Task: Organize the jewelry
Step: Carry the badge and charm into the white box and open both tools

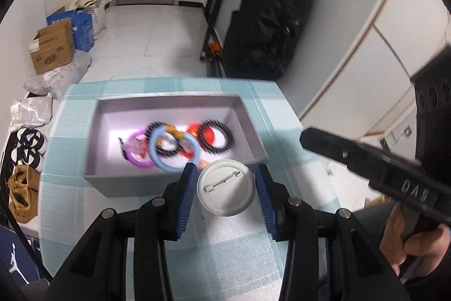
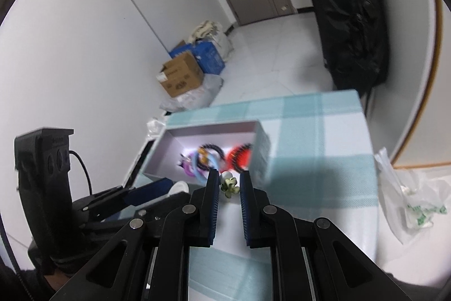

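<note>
A round silver pin badge, back side and pin showing, hangs above the table with my left gripper shut on it. Just beyond stands an open lavender box holding a blue ring, a purple ring, black coiled hair ties and a red piece. In the right wrist view my right gripper is shut on a small green flower ornament, close to the box's near wall. The left gripper with the badge shows at the left there. The right gripper and a hand show at the right in the left wrist view.
The table wears a teal checked cloth; its far edge drops to a white floor. A clear plastic bag lies off the table's right side. Cardboard boxes, packages and a tall black bag stand on the floor.
</note>
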The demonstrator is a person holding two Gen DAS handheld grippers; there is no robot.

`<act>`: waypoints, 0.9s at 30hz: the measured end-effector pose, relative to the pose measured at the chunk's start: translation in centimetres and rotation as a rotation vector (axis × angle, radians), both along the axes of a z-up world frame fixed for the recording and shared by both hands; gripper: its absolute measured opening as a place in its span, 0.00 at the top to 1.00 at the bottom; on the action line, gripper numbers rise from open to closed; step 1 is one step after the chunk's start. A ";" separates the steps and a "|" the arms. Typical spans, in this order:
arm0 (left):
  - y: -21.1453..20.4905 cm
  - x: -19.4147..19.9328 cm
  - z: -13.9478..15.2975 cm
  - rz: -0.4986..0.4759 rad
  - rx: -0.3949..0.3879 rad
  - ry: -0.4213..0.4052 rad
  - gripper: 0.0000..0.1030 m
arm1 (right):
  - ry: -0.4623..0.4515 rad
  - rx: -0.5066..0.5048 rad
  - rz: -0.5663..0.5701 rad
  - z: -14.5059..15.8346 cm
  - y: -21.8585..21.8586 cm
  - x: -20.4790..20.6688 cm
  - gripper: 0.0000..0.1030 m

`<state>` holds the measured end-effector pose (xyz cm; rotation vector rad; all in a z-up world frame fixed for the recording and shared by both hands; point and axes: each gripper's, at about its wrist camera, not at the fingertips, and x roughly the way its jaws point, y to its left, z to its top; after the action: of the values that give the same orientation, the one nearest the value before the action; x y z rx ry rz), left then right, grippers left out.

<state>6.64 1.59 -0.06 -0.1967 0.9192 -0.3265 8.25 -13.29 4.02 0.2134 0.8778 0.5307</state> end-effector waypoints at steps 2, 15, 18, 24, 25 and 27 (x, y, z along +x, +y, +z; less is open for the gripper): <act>1.0 0.7 0.2 0.030 -0.027 0.001 0.64 | -0.006 0.009 0.013 0.2 0.9 0.4 0.87; 4.9 4.1 0.0 0.151 -0.114 0.022 0.64 | 0.023 0.035 0.023 -0.1 4.2 3.3 0.87; 5.1 4.5 0.0 0.148 -0.114 0.026 0.64 | 0.029 0.035 0.019 -0.2 4.7 4.0 0.87; 5.0 5.3 -0.4 0.140 -0.117 0.038 0.64 | 0.045 0.029 0.007 -0.9 5.3 5.2 0.87; 5.0 5.4 -0.5 0.137 -0.120 0.045 0.64 | 0.047 0.025 0.004 -1.0 5.4 5.4 0.87; 4.9 5.5 -0.6 0.134 -0.123 0.052 0.64 | 0.049 0.017 -0.002 -1.1 5.5 5.6 0.87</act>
<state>12.09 6.54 -0.69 -0.3795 0.9326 -0.2553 13.84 -7.83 2.97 0.2438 0.9212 0.5334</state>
